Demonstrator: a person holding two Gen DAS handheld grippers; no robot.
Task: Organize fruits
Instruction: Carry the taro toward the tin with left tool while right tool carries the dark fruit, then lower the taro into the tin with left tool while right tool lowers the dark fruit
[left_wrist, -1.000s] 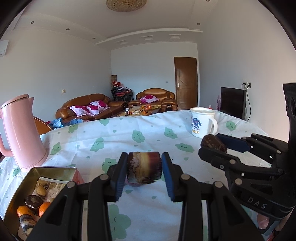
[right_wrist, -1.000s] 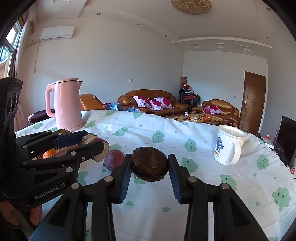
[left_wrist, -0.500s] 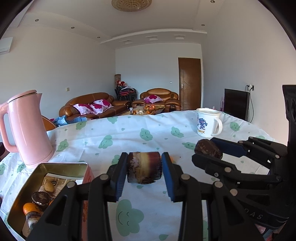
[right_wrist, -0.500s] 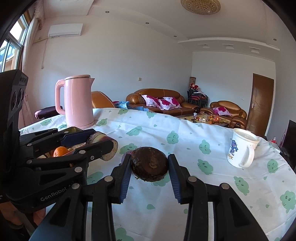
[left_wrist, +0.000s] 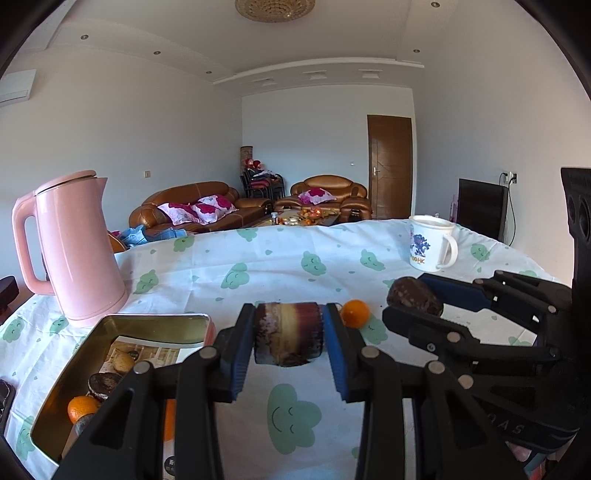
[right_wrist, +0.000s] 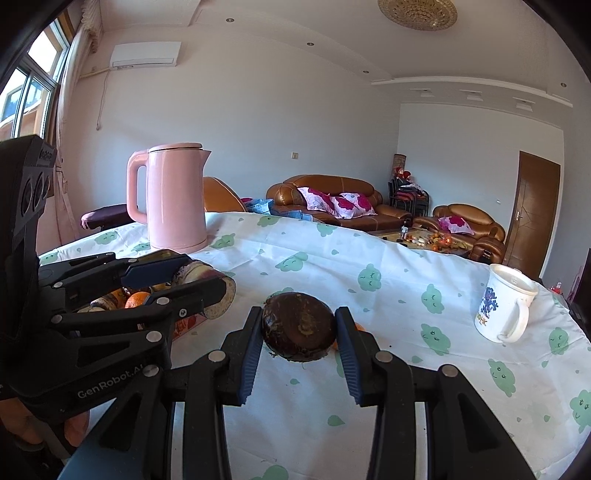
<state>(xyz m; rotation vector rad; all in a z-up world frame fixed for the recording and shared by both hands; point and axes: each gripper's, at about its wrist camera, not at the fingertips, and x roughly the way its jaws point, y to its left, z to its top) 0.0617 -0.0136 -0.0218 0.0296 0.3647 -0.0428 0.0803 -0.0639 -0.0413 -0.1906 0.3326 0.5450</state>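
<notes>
My left gripper (left_wrist: 288, 334) is shut on a dark purple fruit piece with a cut face (left_wrist: 287, 332), held above the tablecloth right of the open metal tin (left_wrist: 155, 322). The tin holds oranges (left_wrist: 82, 406) and dark fruits (left_wrist: 102, 384). My right gripper (right_wrist: 298, 332) is shut on a dark brown round fruit (right_wrist: 298, 326); it shows at the right in the left wrist view (left_wrist: 413, 295). A loose orange (left_wrist: 354, 313) lies on the cloth between the two grippers. The left gripper with its fruit (right_wrist: 207, 286) shows at the left in the right wrist view.
A pink kettle (left_wrist: 74, 247) stands behind the tin at the left. A white mug (left_wrist: 430, 243) stands at the far right of the table. The tablecloth (left_wrist: 295, 266) is white with green cloud prints. Sofas and a door lie beyond the table.
Both grippers, still holding their fruits, have shifted so the tin, kettle and a loose orange come further into view. Their grips have not changed.
</notes>
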